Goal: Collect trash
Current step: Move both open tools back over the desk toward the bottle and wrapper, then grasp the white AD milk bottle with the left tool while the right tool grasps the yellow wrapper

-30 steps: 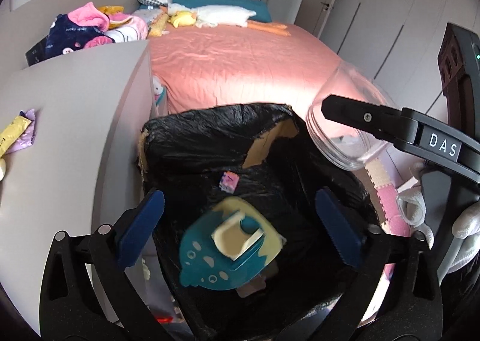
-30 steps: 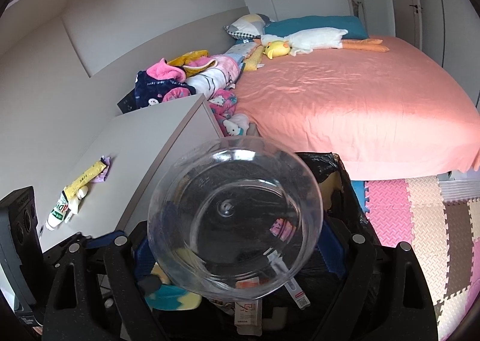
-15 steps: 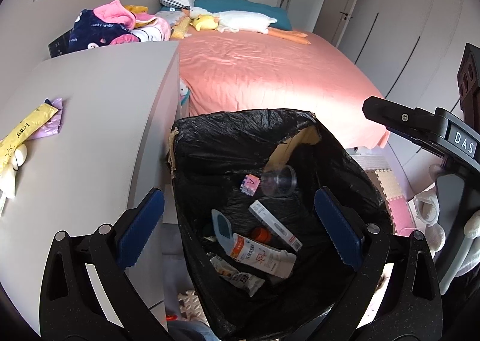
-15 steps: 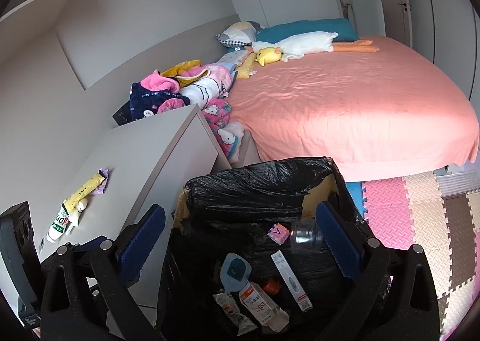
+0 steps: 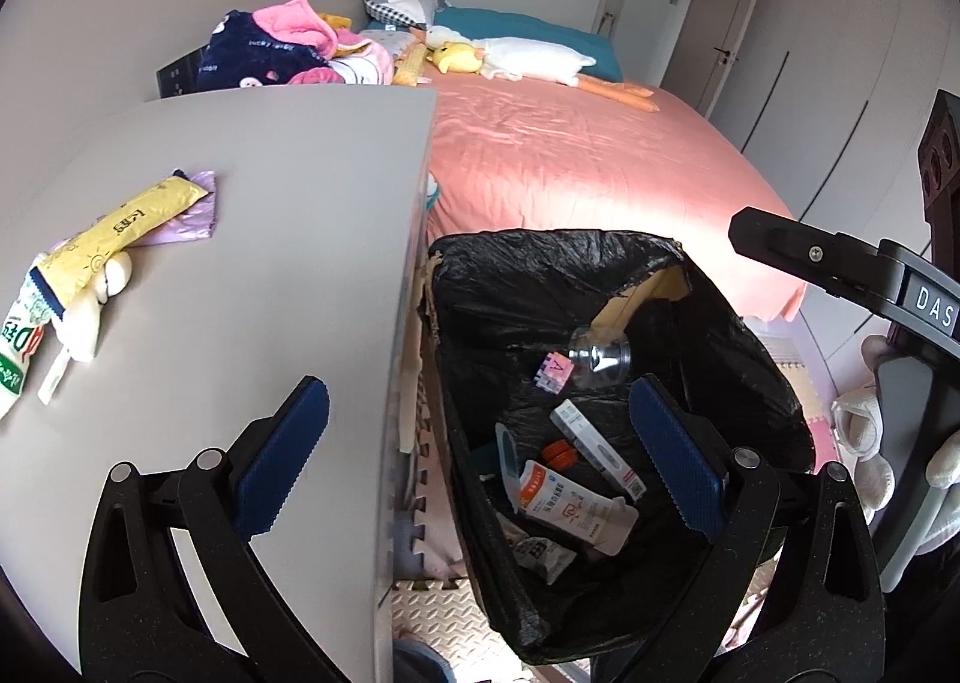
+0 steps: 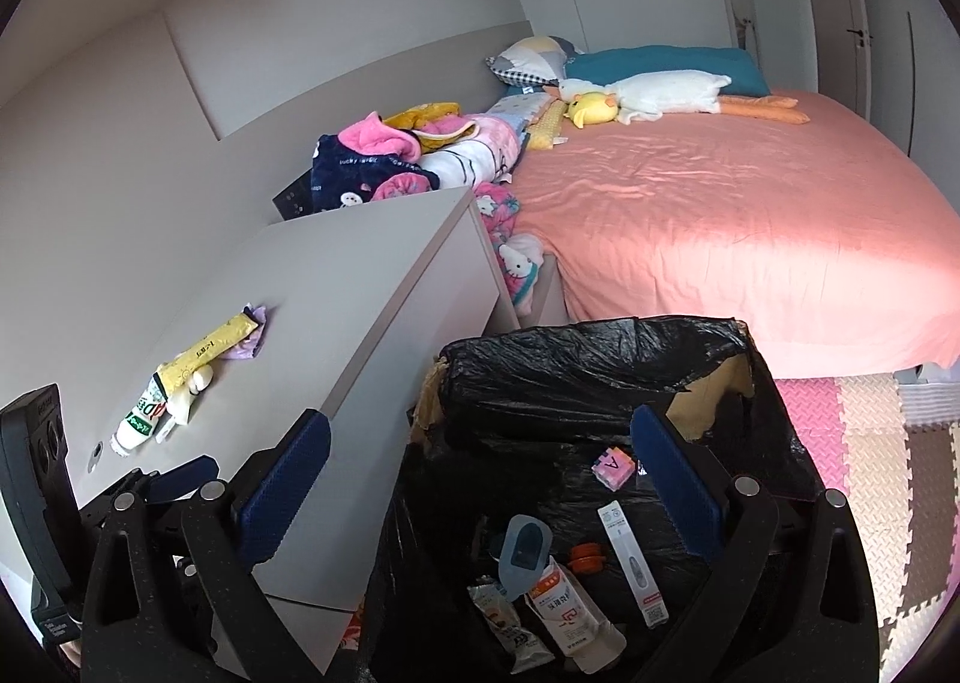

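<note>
Left gripper (image 5: 474,461) wide open, empty, right gripper (image 6: 477,479) likewise, over black-lined trash bin (image 5: 540,263), clear plastic cup (image 5: 600,354) inside, yellow wrapper (image 5: 129,224) far left on grey cabinet top (image 5: 288,215).

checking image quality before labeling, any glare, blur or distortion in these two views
Left wrist view: strong fisheye bending at the dresser edge, dark corner vignette, bright sun patch on the bed, bin interior dim but readable. Right wrist view: same barrel curve and vignette, sun band across the bed; trash in the bin sharp, no motion blur.
</note>
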`<action>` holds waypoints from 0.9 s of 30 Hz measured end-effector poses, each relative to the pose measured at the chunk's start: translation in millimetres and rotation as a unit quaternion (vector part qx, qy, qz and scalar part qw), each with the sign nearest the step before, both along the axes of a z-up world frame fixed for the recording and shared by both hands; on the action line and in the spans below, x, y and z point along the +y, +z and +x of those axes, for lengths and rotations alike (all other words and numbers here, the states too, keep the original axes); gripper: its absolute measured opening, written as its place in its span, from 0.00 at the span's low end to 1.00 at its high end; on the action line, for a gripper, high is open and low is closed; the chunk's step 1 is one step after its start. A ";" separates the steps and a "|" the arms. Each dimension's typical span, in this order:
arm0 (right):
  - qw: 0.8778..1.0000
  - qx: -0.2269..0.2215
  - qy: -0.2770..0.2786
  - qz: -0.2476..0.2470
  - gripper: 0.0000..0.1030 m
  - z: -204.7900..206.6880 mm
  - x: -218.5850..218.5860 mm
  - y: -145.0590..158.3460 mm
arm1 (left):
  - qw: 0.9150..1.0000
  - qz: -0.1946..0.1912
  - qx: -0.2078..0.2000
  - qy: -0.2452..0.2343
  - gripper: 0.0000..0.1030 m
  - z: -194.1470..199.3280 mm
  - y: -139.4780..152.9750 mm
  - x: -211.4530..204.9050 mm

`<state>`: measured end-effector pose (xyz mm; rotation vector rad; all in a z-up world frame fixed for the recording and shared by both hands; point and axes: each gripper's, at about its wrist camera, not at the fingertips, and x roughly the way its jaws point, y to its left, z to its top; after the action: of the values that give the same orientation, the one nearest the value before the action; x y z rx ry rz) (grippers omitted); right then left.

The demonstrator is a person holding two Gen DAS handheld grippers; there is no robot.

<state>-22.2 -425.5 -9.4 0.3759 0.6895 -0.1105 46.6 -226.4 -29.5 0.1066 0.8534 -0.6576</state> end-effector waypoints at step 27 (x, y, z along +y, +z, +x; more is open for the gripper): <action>0.994 0.023 0.103 0.002 0.97 69.9 117.9 -12.2 | 0.993 -0.013 0.001 0.120 0.94 45.2 -0.5 128.2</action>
<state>47.7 -307.6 -21.6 0.3047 0.7705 0.0770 91.8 -98.2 -30.0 -0.0205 0.8438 -0.4433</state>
